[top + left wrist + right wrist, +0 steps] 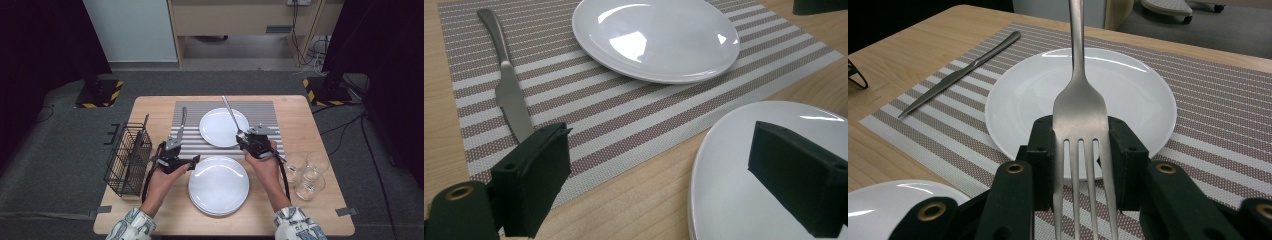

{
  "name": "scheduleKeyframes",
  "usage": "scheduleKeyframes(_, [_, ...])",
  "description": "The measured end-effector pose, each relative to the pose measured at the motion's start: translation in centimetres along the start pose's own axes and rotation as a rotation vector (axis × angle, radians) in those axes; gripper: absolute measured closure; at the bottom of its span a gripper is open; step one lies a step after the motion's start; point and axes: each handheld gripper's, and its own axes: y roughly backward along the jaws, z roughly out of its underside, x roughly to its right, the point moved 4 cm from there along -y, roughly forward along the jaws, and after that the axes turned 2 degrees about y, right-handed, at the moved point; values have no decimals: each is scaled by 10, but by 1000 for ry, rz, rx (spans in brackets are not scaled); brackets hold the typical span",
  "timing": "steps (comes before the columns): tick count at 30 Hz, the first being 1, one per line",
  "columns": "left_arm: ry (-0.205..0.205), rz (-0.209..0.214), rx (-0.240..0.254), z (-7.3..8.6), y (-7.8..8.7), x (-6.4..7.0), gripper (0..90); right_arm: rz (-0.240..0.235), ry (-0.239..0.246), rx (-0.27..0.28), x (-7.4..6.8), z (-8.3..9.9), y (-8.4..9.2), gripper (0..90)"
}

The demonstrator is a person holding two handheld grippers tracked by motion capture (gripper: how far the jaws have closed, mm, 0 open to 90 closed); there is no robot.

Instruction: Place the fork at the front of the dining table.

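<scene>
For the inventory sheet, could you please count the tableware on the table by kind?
Plates: 3, one on the mat and at least two in the near stack
Glasses: 4
Knife: 1
Fork: 1, held in the right gripper
Total: 9

We look down from above the bench [150, 107]; both gripper views sit low, close, perhaps sharing the plate [659, 37] [1018, 100].

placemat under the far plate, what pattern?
Brown and off-white woven stripes on the placemat; clearest in the left gripper view.
</scene>
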Motion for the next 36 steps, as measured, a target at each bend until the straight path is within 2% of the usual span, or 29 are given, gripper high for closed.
scheduleKeyframes(9, [-1,-27,15,1,8,-3,91,26,-2,8,-1,-3,2,680])
scheduleKeyframes(12, [-19,-39,12,2,9,-3,91,33,-10,14,0,-3,2,680])
scheduleKeyframes(24, [-22,-40,10,6,9,0,91,46,-11,25,1,-2,5,680])
scheduleKeyframes(36, [-19,-44,11,8,10,-3,91,77,-41,15,9,-1,0,680])
